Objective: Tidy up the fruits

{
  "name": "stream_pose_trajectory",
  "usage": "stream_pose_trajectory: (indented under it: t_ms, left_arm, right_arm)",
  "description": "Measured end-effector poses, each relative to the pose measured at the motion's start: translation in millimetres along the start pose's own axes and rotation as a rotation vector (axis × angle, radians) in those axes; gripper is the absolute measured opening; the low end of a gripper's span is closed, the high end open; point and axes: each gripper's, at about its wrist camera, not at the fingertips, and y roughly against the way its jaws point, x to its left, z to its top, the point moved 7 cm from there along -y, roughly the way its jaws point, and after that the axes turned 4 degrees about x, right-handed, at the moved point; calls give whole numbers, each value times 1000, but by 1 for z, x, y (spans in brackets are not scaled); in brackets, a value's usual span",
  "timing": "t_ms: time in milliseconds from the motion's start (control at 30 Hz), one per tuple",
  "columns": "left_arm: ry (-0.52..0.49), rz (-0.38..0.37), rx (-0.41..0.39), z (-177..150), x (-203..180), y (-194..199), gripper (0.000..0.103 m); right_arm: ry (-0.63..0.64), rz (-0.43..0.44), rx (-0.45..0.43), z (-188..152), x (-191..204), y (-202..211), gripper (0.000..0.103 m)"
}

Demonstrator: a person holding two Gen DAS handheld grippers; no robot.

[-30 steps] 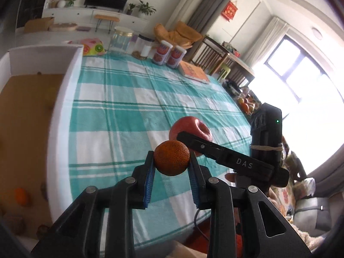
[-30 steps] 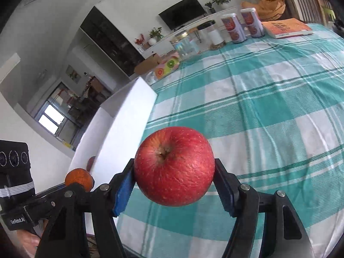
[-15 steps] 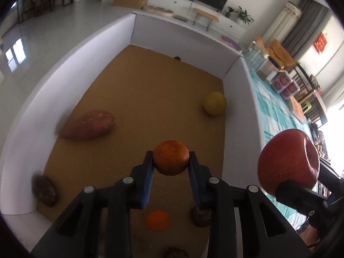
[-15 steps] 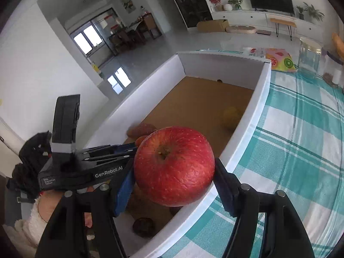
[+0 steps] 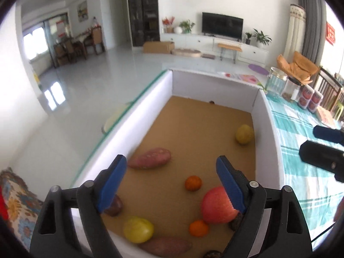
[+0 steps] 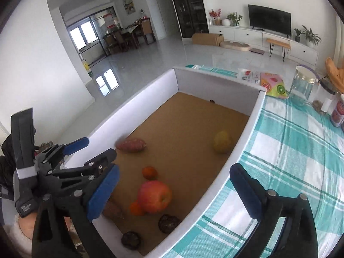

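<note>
Both grippers hang over the white-walled box (image 5: 148,107) with jaws spread wide and empty, having just opened. Below the left gripper (image 5: 169,185), an orange (image 5: 193,183) lies on the brown floor, with the red apple (image 5: 217,206) at its 5 o'clock. Between the right gripper's (image 6: 174,190) fingers, the apple touches a 2nd orange (image 6: 135,208) at its 8 o'clock.

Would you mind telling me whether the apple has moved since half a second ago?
Yes. The apple has dropped out of the right gripper, whose jaws have just been opening, and now lies on the box floor beside an orange.
</note>
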Motion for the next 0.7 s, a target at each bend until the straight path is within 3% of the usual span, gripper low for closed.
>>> stream_pose_trajectory:
  t_ms: [133,367,700]
  left_arm:
    - [-39,190,-31,-5,3,27,88]
    - [-40,91,32,-21,7,37,88]
    - [-25,53,46,-29,9,50,88]
  right_arm:
    - [-33,-19,-3,-7,5,22,103]
    - [-63,-27,95,-50,32,29,103]
    - [-50,-88,134,-73,47,26,103]
